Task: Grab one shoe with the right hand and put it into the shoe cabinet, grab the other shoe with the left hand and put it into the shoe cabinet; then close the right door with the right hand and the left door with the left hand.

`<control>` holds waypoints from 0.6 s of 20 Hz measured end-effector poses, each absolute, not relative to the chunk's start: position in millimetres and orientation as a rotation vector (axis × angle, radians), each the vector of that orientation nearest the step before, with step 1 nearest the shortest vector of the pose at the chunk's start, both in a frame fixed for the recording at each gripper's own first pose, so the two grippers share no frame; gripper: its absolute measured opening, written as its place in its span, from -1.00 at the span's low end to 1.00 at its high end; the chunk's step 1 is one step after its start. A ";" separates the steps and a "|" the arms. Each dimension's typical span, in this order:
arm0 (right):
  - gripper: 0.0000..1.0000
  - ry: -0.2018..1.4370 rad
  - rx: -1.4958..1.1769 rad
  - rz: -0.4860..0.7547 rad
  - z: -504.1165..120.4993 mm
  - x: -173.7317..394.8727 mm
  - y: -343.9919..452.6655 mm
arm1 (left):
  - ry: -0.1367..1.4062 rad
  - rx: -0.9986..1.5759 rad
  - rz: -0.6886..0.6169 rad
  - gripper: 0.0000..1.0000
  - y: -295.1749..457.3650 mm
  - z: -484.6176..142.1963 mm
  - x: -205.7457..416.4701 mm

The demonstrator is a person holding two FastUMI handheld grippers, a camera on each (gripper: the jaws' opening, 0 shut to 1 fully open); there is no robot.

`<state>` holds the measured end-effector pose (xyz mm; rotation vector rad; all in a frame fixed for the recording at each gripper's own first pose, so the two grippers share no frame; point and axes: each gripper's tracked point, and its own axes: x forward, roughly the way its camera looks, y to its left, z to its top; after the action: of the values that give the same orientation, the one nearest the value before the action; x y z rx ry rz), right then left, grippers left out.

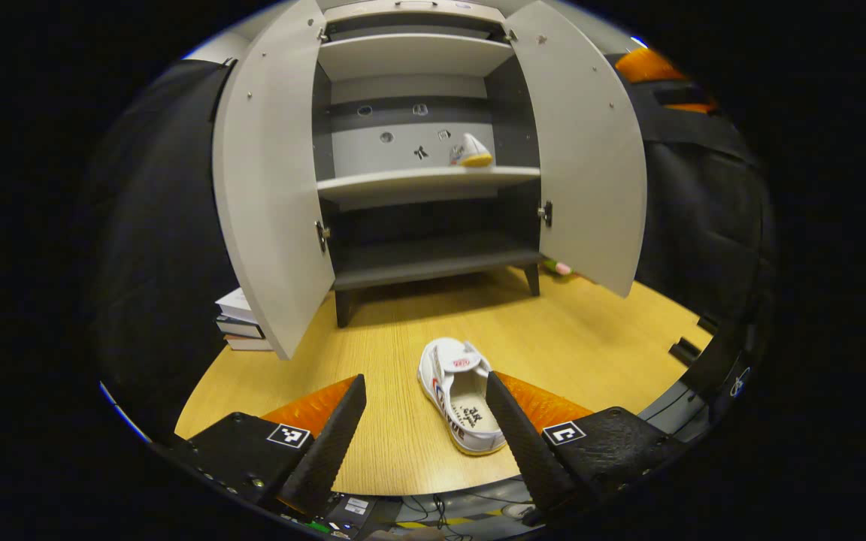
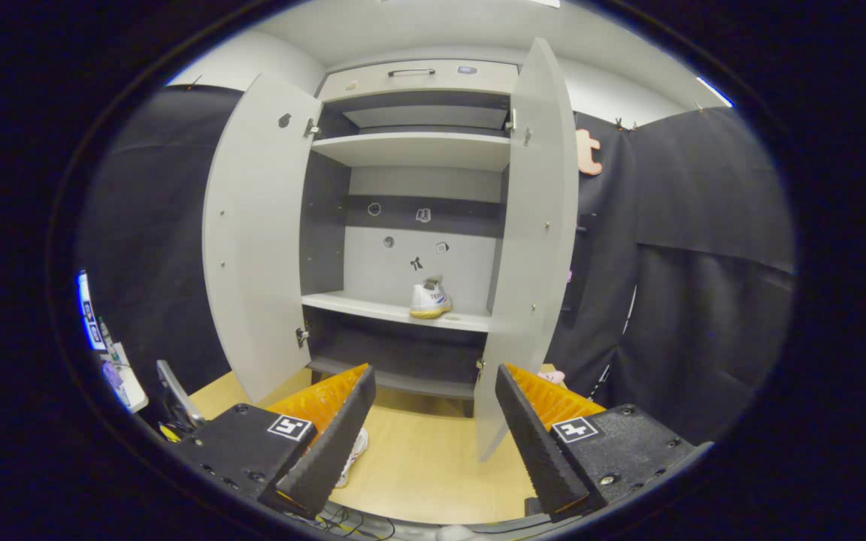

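Observation:
The grey shoe cabinet point(image 1: 418, 180) stands on the wooden table with both doors open. One white shoe point(image 1: 470, 151) with a yellow sole rests on its middle shelf, also seen as the shoe on the shelf point(image 2: 430, 299) in the right gripper view. The other white shoe point(image 1: 461, 394) lies on the table in front of the cabinet, just ahead of my left gripper point(image 1: 425, 402), which is open and empty; its right finger point(image 1: 519, 439) overlaps the shoe's side. A bit of that shoe point(image 2: 356, 451) peeks past my right gripper point(image 2: 433, 394), open and empty.
The left door point(image 1: 267, 188) and right door point(image 1: 591, 150) swing out over the table point(image 1: 598, 338). A stack of books point(image 1: 237, 321) lies behind the left door. A small pink object point(image 1: 559, 267) sits by the cabinet's right leg. Black cloth walls surround the booth.

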<state>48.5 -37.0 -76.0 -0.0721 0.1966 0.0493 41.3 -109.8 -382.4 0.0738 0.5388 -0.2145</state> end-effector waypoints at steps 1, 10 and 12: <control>1.00 0.212 -0.082 0.059 -81.3 50.2 -34.8 | 0.554 0.062 -0.216 0.94 -113.8 -399.3 49.7; 1.00 0.298 -0.089 0.162 -97.3 80.3 -7.2 | 0.659 0.113 -0.151 0.89 -110.6 -487.3 139.0; 1.00 0.301 -0.092 0.170 -96.9 84.9 -5.1 | 0.657 0.048 -0.147 0.77 -117.7 -490.6 155.1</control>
<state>84.9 -5.1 -96.9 -0.0918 0.3010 0.1704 155.1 -117.7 -490.6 0.0479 0.6572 -0.1472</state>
